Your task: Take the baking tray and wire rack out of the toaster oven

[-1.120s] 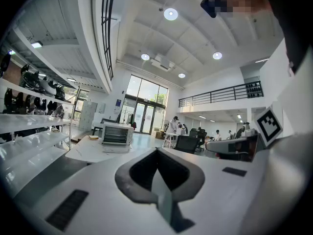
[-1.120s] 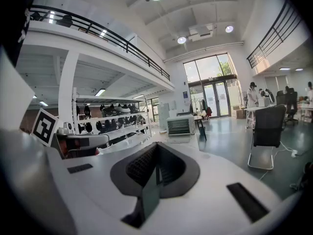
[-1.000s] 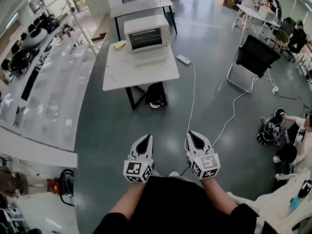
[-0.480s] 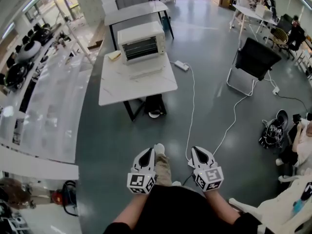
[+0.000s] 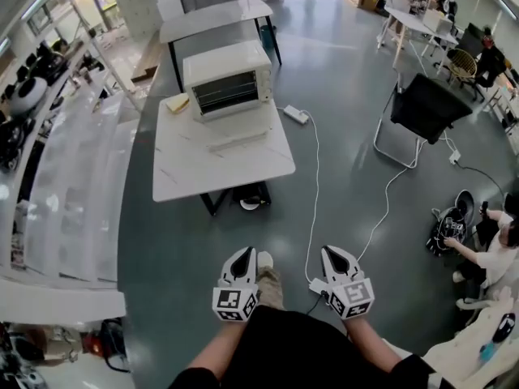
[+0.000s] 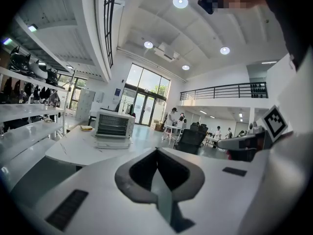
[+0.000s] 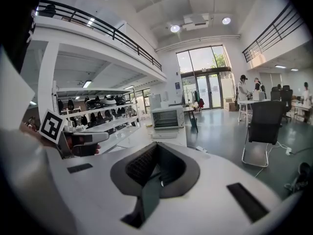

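Coming nearer to the toaster oven (image 5: 227,79) than a second ago, still well apart; holding left gripper (image 5: 241,254) and right gripper (image 5: 336,253) pressed together, empty; only approaching so far

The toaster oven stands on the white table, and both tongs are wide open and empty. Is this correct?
Not open: the left tongs and right tongs are shut, as the two gripper views show. The toaster oven does stand on the white table, and both are empty.
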